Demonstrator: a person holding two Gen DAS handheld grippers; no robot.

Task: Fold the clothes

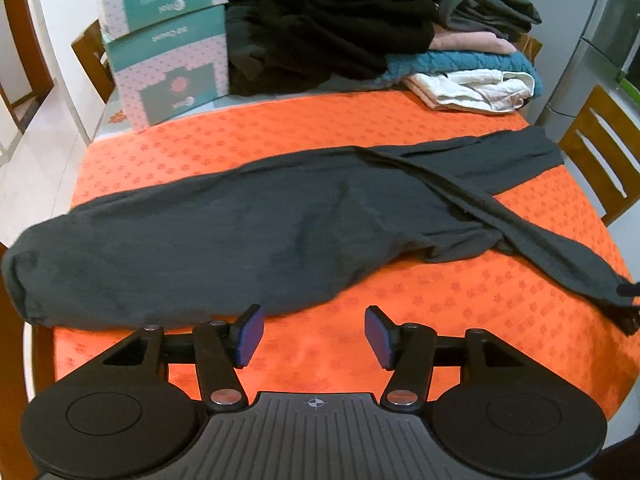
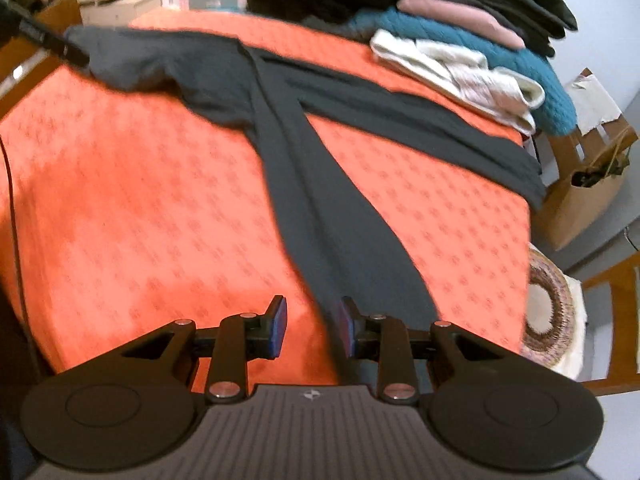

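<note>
The left tool (image 1: 314, 336) hangs with its jaws wide apart and nothing between them, just short of the near hem of a dark grey garment (image 1: 248, 232) spread lengthwise across the desk (image 1: 320, 132), which is covered in orange cloth. Ahead of this tool the garment's bulk runs leftward to the desk's left edge; a thin sleeve (image 1: 540, 240) trails off to the right. Bare orange cloth lies under the jaws and beyond the garment.

The right tool (image 2: 312, 328) is partly parted; the sleeve end (image 2: 340, 240) runs toward its right finger (image 2: 346, 324), though blur hides whether it is touching. Left of this tool lies broad bare cloth. Far ahead, a pile of folded clothes (image 2: 460, 36) and 2 boxes (image 1: 168, 40) crowd the desk's back edge.
</note>
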